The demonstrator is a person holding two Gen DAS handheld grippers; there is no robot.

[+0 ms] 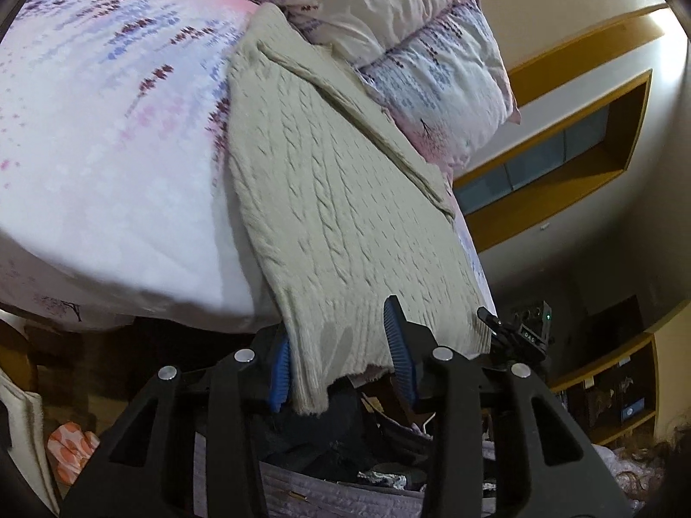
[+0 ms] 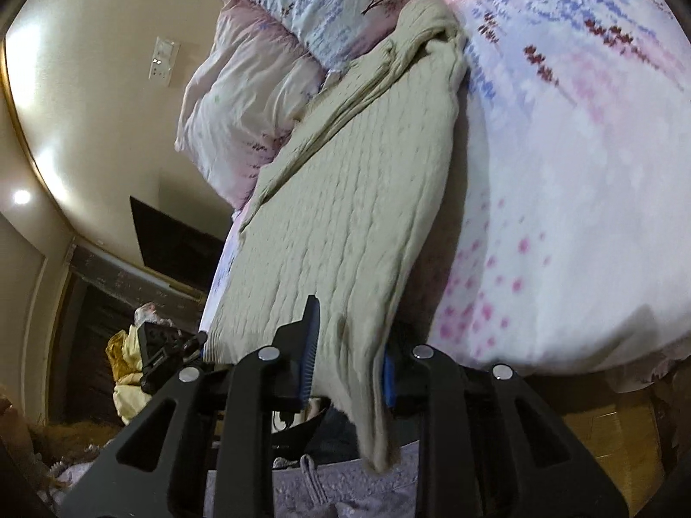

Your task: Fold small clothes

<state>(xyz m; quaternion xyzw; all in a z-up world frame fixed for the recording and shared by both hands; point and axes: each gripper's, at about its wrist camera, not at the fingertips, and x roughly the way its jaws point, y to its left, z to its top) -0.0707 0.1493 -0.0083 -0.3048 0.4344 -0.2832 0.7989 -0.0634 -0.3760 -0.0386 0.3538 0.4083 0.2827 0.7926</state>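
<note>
Left wrist view: left gripper jaws narrowed round the cream sweater hem – grip unclear. Right gripper pinches the other corner – sweater lies on the bed.

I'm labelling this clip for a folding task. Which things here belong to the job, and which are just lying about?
Job:
- beige cable-knit sweater
- left gripper, hem between its jaws
- right gripper, hem corner between its jaws

Lying about:
- pillows
- floral bedsheet
- wall switch plate
- orange-patterned cloth
</note>
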